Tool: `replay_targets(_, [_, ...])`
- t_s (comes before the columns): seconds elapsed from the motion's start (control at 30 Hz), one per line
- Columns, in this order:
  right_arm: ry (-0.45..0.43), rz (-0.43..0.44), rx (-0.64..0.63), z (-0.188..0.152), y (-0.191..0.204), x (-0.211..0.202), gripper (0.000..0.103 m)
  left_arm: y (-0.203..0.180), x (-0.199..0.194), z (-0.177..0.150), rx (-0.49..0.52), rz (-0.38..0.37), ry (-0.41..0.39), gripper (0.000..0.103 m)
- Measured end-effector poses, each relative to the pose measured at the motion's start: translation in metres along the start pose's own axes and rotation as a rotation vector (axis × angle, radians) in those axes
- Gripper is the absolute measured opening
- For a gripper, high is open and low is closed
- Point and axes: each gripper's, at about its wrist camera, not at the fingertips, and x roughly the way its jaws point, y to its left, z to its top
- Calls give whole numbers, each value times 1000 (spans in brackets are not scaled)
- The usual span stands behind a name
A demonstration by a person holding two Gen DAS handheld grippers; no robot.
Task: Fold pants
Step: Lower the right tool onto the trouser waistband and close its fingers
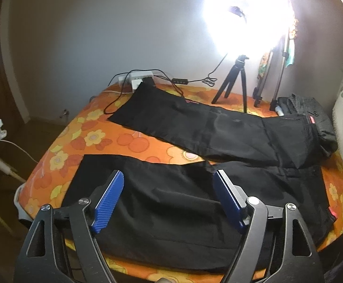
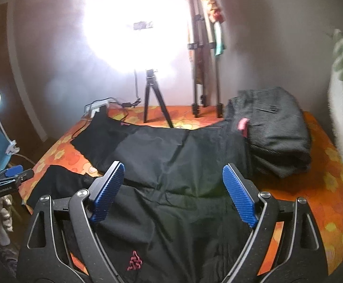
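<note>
Pants [image 1: 171, 207], black, lie spread across the orange flowered bed [image 1: 77, 136], one leg directly under the left hand-held gripper [image 1: 169, 179], whose blue pads [image 1: 110, 200] stand apart with nothing pinched. The right hand-held gripper [image 2: 173, 176] hangs over the seat of the pants, jaws likewise wide and empty. Beyond, the other leg [image 1: 195, 122] stretches toward a folded dark garment [image 2: 272, 129]; farther back stands a small tripod [image 2: 154, 99] under a glaring lamp [image 2: 133, 23].

No lettering reads clearly; the black strap's [image 2: 2, 190] white print is blurred.
</note>
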Motion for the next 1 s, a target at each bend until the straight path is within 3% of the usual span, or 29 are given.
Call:
replay_targets(0.23, [44,78,-92,36,7,66,84,14,25,10,-49,-21,55,75])
replay_targets(0.53, [183,153,-161,64,9,174,83,17,70,44,-41,-15,77,75])
replay_targets(0.87, [434,97,-246,91,-30,294,83,36,116,73,-84,-23,78,75])
replay_targets(1.0, [525,135,-203,94,-47,321,83,33,138,79,-75,-10,97,75])
